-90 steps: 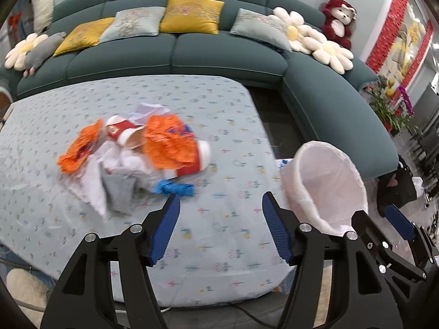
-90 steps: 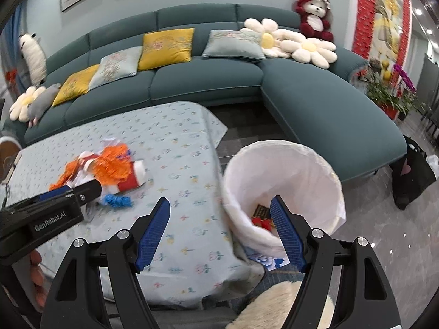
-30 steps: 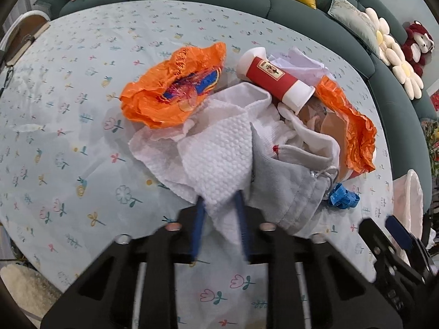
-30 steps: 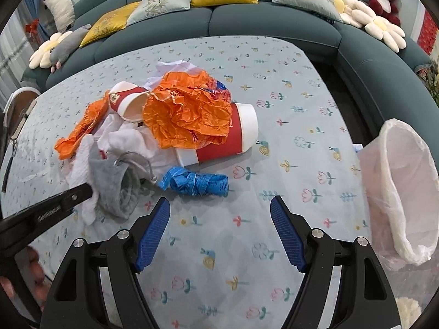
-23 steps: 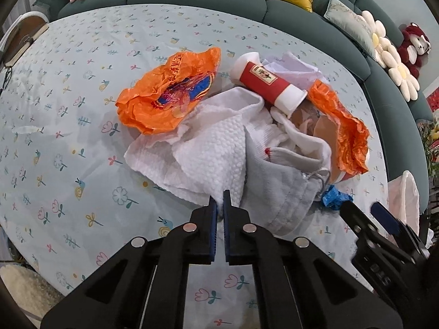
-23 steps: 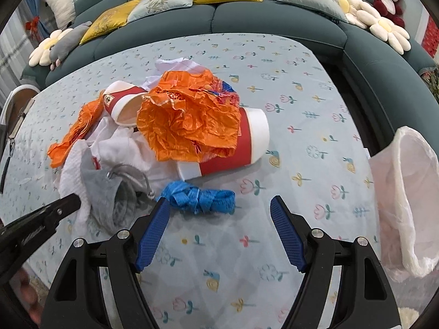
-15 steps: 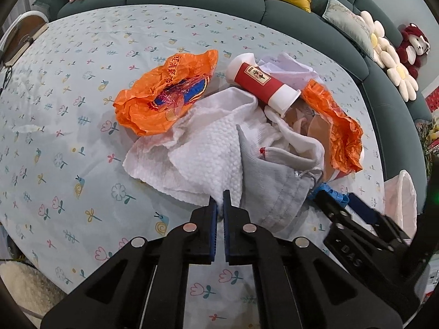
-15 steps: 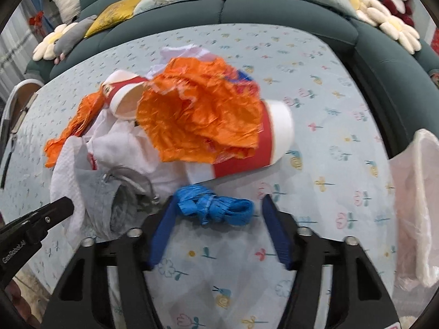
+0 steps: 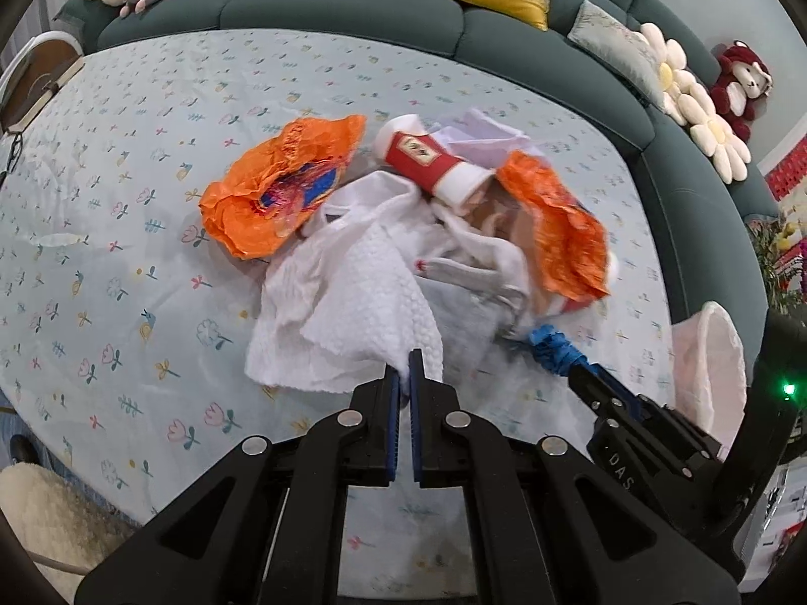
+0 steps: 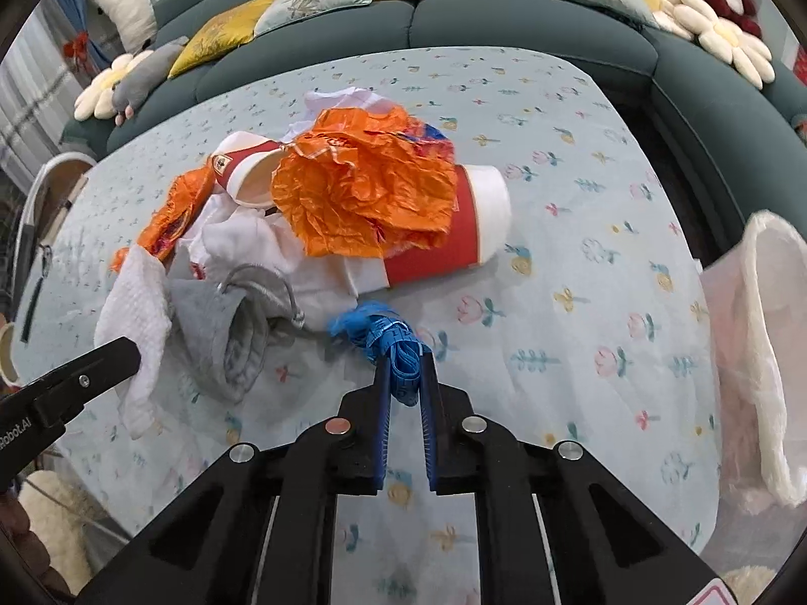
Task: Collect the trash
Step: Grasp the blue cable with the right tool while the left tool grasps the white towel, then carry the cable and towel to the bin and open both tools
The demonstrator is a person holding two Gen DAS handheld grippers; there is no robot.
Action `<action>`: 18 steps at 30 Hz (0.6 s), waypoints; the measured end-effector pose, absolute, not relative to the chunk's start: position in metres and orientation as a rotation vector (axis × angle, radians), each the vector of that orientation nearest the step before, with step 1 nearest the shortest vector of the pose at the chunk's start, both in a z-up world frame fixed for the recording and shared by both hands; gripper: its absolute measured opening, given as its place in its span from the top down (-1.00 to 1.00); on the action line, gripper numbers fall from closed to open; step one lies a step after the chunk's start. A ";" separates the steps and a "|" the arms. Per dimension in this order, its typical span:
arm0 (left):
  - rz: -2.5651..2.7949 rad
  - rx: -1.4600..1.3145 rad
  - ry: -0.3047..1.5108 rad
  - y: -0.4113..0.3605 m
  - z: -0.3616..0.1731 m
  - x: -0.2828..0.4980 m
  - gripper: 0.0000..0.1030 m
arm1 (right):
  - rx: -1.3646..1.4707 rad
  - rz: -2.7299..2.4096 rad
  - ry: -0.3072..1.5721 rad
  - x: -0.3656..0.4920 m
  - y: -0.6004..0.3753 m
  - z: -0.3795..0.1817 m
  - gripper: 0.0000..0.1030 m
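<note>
Your left tool [image 9: 404, 370] is clamped on the white paper towel [image 9: 353, 322] at the trash pile's near edge. Your right tool [image 10: 405, 372] has just been closing and now pinches the blue tape [image 10: 391, 340] (beside the red cup [image 10: 454, 237]).

"What are the two tools made of?"

"Both the left gripper [image 9: 404, 375] and the right gripper [image 10: 405, 373] are matte black plastic, with angular forked arms, ribbed blue pads [image 10: 383, 388] inside the fingers, and round silver screw heads at the joints."

"Any markings?"

"White lettering on each body, only partly readable, and a small green light on the right one."
</note>
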State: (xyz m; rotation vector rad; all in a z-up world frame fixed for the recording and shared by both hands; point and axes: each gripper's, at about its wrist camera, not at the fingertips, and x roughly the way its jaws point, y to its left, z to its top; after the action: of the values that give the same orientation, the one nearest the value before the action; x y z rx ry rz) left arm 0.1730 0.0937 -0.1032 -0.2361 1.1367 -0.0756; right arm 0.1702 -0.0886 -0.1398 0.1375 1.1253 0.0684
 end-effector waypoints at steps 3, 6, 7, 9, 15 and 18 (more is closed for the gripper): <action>-0.100 -0.231 1.123 0.084 -0.093 0.164 0.94 | 0.145 0.055 1.107 0.158 -0.097 -0.132 0.79; -0.126 -0.219 1.108 0.072 -0.084 0.155 0.94 | 0.162 0.043 1.088 0.146 -0.109 -0.123 0.79; -0.133 -0.217 1.104 0.069 -0.080 0.152 0.94 | 0.164 0.039 1.082 0.143 -0.113 -0.120 0.79; -0.155 -0.210 1.095 0.060 -0.073 0.146 0.94 | 0.169 0.029 1.064 0.134 -0.122 -0.112 0.79; -0.223 -0.166 1.068 0.031 -0.055 0.131 0.94 | 0.202 -0.013 1.017 0.111 -0.152 -0.091 0.79; -0.256 -0.147 1.062 0.016 -0.049 0.125 0.94 | 0.218 -0.038 0.996 0.100 -0.166 -0.083 0.79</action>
State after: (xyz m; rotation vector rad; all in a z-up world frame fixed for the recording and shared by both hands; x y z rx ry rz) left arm 0.1246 0.0161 -0.0494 -0.1466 1.0619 -0.2560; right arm 0.1004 -0.1663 -0.0829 0.2179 0.9961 -0.0381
